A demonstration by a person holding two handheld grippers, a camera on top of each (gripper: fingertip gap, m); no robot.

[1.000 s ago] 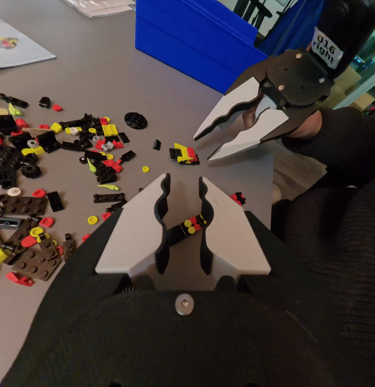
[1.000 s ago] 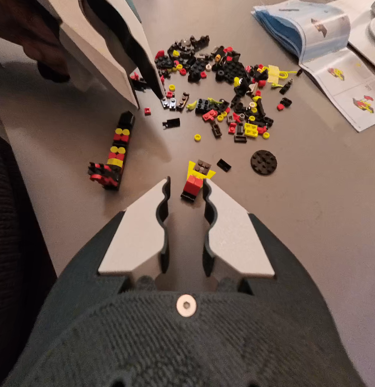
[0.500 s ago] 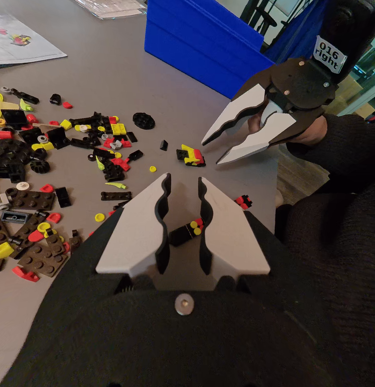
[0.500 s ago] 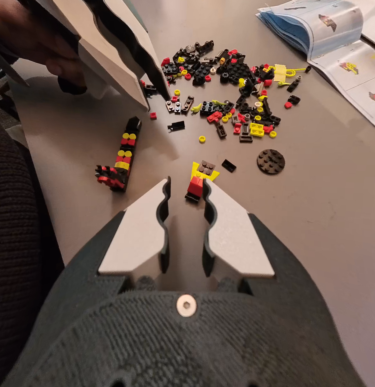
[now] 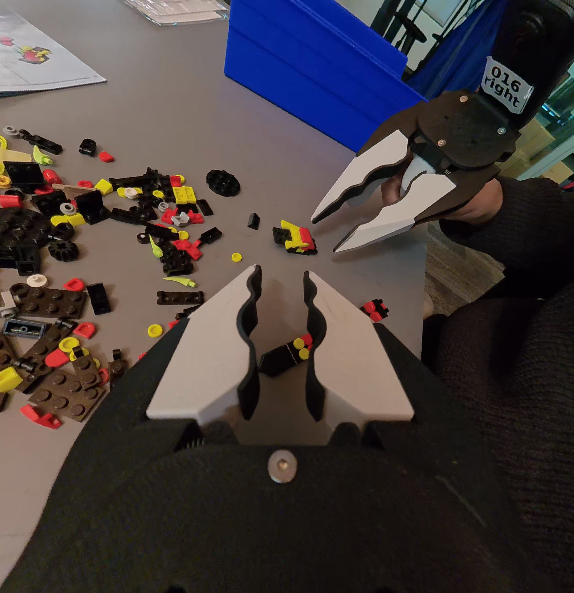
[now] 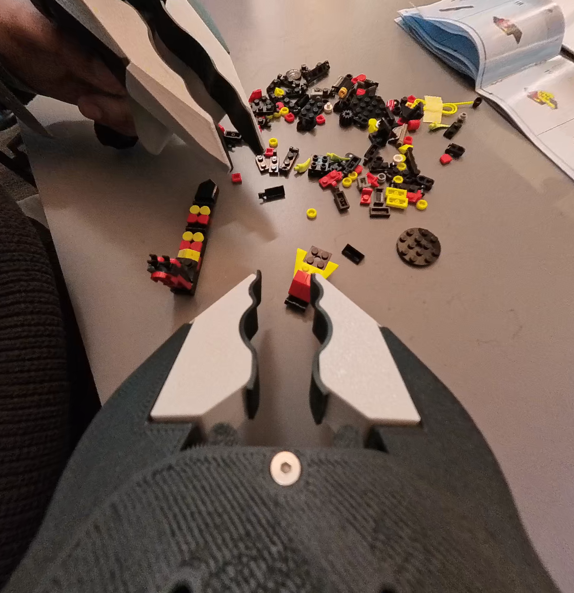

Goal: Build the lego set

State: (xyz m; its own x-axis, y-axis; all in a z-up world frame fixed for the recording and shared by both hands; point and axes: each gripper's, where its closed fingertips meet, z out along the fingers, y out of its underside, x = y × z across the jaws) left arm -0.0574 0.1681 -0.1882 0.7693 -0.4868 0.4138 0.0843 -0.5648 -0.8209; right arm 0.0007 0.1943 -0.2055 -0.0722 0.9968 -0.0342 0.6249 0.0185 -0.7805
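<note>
My left gripper (image 5: 281,271) is open and empty, held above a long black, red and yellow assembly (image 5: 289,354) that lies on the grey table (image 5: 189,106). The assembly also shows in the right wrist view (image 6: 192,237). My right gripper (image 6: 285,276) is open and empty, its tips low over a small yellow, red and brown assembly (image 6: 300,284) that lies just ahead, close to the right finger. The left wrist view shows that gripper (image 5: 324,236) beside the small assembly (image 5: 295,239). The left gripper (image 6: 244,159) hangs at the upper left of the right wrist view.
A pile of loose black, red and yellow pieces (image 5: 87,224) covers the left of the table. A black round plate (image 6: 418,246) lies apart. A blue bin (image 5: 311,70) stands behind. An open instruction booklet (image 6: 503,48) lies beyond the pile. The table's edge (image 5: 423,288) is near my right. Left tips to right tips: about 7 cm. It is some 9 cm from my right tips to the black round plate (image 6: 418,246). It turns up in the left wrist view (image 5: 227,180) as well.
Both grippers have shifted only slightly and stay open. The left wrist view has swung a little, so the long assembly sits further under the right finger. No piece has moved.
</note>
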